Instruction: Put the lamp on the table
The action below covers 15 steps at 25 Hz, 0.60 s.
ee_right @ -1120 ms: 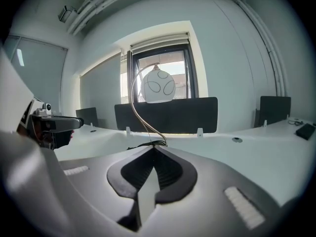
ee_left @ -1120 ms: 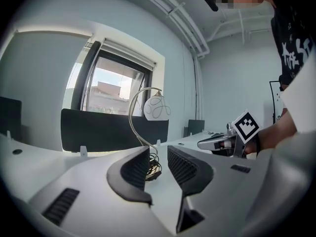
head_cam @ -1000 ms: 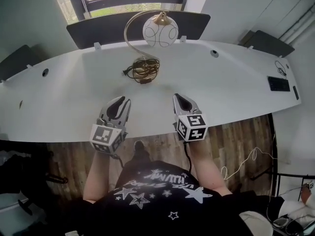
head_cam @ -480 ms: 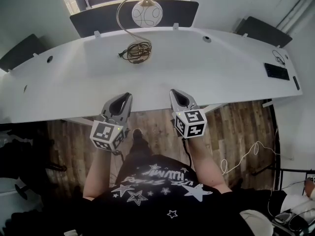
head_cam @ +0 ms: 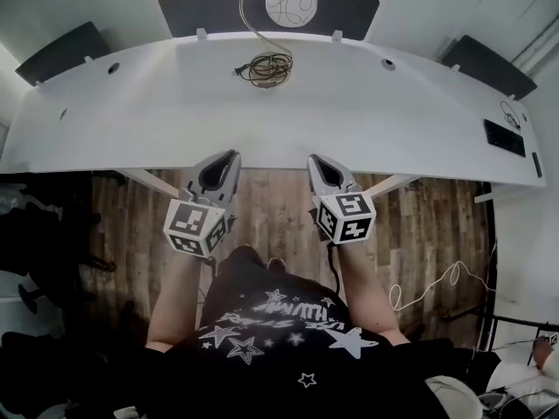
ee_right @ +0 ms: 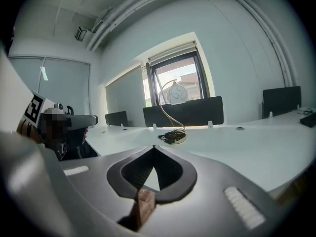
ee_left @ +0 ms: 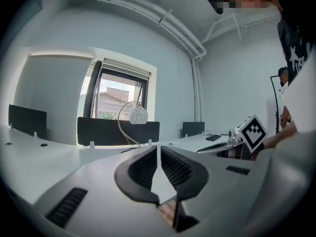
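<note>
The lamp (head_cam: 290,5) stands at the far edge of the white table (head_cam: 367,120): a white globe on a curved metal stem, with its cord coiled round the base (head_cam: 266,68). Both grippers hang at the table's near edge, far short of the lamp, over the wooden floor. My left gripper (head_cam: 229,157) is shut and holds nothing, and so is my right gripper (head_cam: 316,161). In the left gripper view the lamp (ee_left: 138,114) shows beyond the closed left gripper (ee_left: 158,148). In the right gripper view the lamp (ee_right: 177,96) and its cord (ee_right: 173,137) lie ahead of the right gripper (ee_right: 154,147).
Dark partition screens (head_cam: 218,11) line the table's back edge under a window. A black flat device (head_cam: 500,136) lies at the table's right end. A light cable (head_cam: 437,286) trails on the wooden floor to the right of the person.
Both grippers have drawn back from over the tabletop to its near edge, and now hang above the floor. The lamp has stayed in place on the table.
</note>
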Each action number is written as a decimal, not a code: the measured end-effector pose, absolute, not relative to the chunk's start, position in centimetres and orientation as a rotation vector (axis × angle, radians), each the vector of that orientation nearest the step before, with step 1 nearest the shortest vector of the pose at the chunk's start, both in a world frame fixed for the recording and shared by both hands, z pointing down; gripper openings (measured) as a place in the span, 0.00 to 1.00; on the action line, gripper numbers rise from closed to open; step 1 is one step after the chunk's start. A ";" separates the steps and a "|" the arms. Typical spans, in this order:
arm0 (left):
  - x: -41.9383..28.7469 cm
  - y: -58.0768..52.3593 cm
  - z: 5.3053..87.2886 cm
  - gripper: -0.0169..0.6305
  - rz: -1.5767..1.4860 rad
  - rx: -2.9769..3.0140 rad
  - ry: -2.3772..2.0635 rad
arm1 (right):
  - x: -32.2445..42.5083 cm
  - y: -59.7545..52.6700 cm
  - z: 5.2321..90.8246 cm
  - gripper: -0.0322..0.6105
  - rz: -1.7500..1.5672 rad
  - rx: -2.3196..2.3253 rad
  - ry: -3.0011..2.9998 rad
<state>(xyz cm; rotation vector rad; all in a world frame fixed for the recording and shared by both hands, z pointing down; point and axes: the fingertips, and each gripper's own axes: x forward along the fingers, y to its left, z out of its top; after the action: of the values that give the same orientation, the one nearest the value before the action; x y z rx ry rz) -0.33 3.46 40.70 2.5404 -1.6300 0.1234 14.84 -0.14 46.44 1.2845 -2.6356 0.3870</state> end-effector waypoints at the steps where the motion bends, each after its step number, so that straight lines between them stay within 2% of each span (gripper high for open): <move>1: -0.4 3.7 40.8 0.07 0.125 2.540 -1.627 | 14.9 0.1 46.5 0.05 0.402 1.290 -2.634; 15: -4.2 10.1 41.5 0.07 0.073 2.528 -1.542 | 11.3 6.8 46.3 0.05 0.366 1.321 -2.571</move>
<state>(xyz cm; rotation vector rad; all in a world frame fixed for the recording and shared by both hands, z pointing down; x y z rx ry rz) -4.19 10.12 41.51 2.5278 -1.5421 0.0733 11.28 6.81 46.28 1.3212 -2.5709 0.3663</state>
